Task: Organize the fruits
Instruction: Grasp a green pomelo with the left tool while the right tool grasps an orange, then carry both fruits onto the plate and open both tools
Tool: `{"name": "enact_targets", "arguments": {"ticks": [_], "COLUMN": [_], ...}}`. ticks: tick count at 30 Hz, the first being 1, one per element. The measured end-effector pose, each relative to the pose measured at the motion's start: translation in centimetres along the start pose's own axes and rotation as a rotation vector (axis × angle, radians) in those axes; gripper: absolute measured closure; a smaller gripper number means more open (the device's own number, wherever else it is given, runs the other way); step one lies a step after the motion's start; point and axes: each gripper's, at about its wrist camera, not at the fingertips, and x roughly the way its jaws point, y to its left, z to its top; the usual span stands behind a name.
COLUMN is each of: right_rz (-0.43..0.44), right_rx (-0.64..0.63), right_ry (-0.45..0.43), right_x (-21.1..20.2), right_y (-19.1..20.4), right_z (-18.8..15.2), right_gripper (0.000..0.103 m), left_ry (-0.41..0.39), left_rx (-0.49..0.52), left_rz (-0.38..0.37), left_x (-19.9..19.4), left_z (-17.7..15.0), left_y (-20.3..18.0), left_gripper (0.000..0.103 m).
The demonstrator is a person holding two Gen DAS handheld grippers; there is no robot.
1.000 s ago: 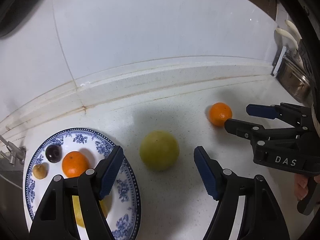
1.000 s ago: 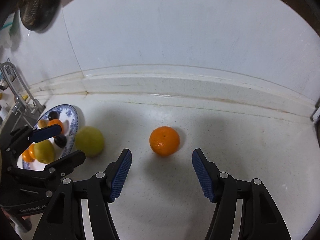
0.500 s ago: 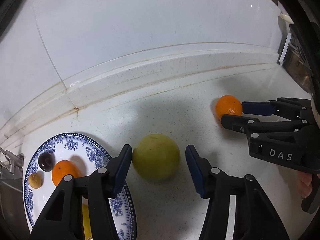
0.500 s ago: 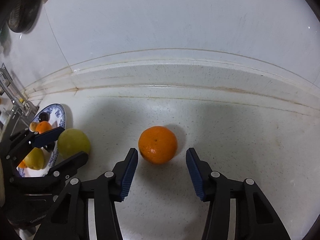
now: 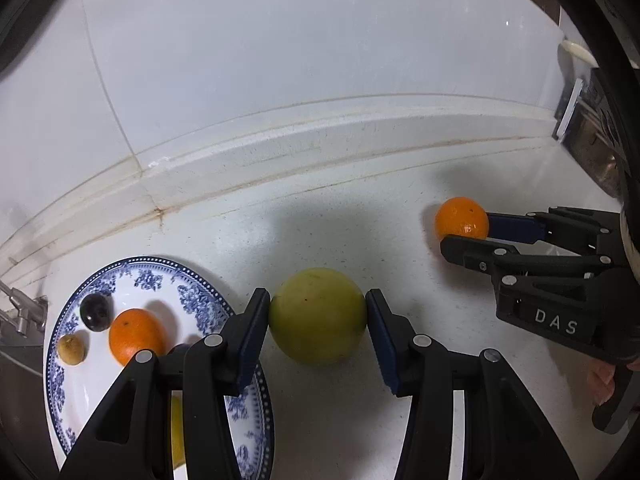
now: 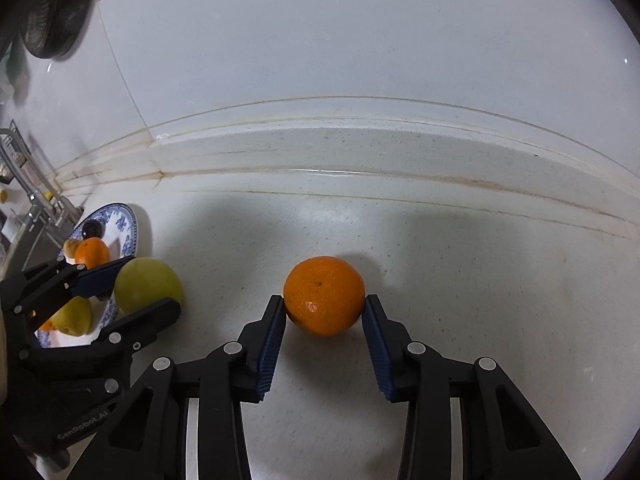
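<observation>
Since a second ago both tongs have narrowed around their fruit, which then sat clear between wide-spread pads. The left tongs [image 5: 318, 318] now have their blue pads [image 5: 253, 334] touching the sides of the green fruit [image 5: 317, 316], their jaws closing on it while it rests on the white bench [image 5: 360, 216]. The right tongs [image 6: 324, 334] meet the loose orange [image 6: 324, 295] the same way, jaws closing with the fruit between them; both pads seem to touch its skin, though the contact on the left pad is hard to judge.

In the left wrist view the blue-patterned plate [image 5: 160, 272] lies at 8 o'clock of the green fruit, just beside it. On the plate sit a second orange [image 5: 136, 336], a dark plum [image 5: 96, 311] at its 10 o'clock, and a small brown fruit [image 5: 71, 349] at its 9 o'clock. A yellow fruit [image 5: 176, 436] shows partly behind the left finger. The loose orange lies at 2 o'clock of the green fruit, well apart.
</observation>
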Motion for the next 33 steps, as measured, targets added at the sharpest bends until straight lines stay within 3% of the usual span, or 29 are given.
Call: {"name": "enact_targets", "arguments": {"ticks": [23,33], "right_rz": [0.032,0.066], "right_rx": [-0.06,-0.102], "right_ry": [-0.199,-0.236], "right_x": [-10.3,-12.7], "right_y": [6.2,9.8], "right_z": [-2.2,-3.2], "right_gripper": [0.063,0.063], "left_ry": [-0.164,-0.214], "left_rx": [-0.087,-0.125], "left_rz": [-0.003,0.019], "left_x": [-10.5,-14.0], "left_z": [-2.2,-4.3], "left_y": [2.2,4.4], "left_gripper": [0.055,0.055]}}
